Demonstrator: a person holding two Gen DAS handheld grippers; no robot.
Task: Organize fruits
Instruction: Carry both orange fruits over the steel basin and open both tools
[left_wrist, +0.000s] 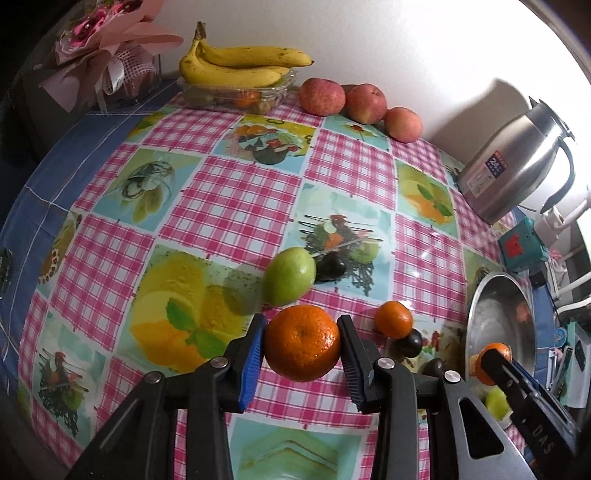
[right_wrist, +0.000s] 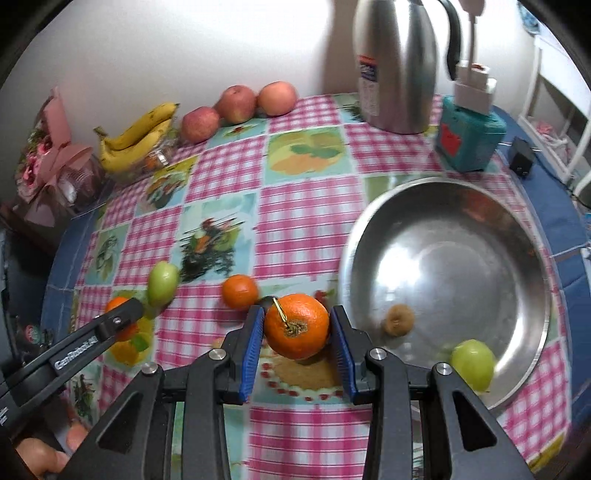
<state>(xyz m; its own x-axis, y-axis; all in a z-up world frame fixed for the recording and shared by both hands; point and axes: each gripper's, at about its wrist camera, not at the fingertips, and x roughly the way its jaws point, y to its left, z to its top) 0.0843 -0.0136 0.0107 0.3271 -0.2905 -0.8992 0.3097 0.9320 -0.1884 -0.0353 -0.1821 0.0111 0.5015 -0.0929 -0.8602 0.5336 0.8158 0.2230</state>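
Note:
My left gripper (left_wrist: 302, 341) is shut on an orange (left_wrist: 302, 343) held just above the tablecloth. My right gripper (right_wrist: 296, 332) is shut on a second orange (right_wrist: 296, 326), stem side towards the camera, left of the steel bowl (right_wrist: 517, 236). The bowl holds a green fruit (right_wrist: 474, 364) and a small brown fruit (right_wrist: 398, 320). On the cloth lie a green fruit (left_wrist: 289, 276), a small orange (left_wrist: 393, 319) and dark plums (left_wrist: 331, 268). The right gripper and its orange also show in the left wrist view (left_wrist: 493, 363), over the bowl's rim (left_wrist: 476, 299).
Bananas (left_wrist: 236, 64) lie on a clear box (left_wrist: 236, 96) at the far edge, with three apples (left_wrist: 360, 103) beside them. A steel thermos jug (right_wrist: 397, 62), a teal box (right_wrist: 469, 136) and a pink bouquet (left_wrist: 99, 48) stand around the table's edges.

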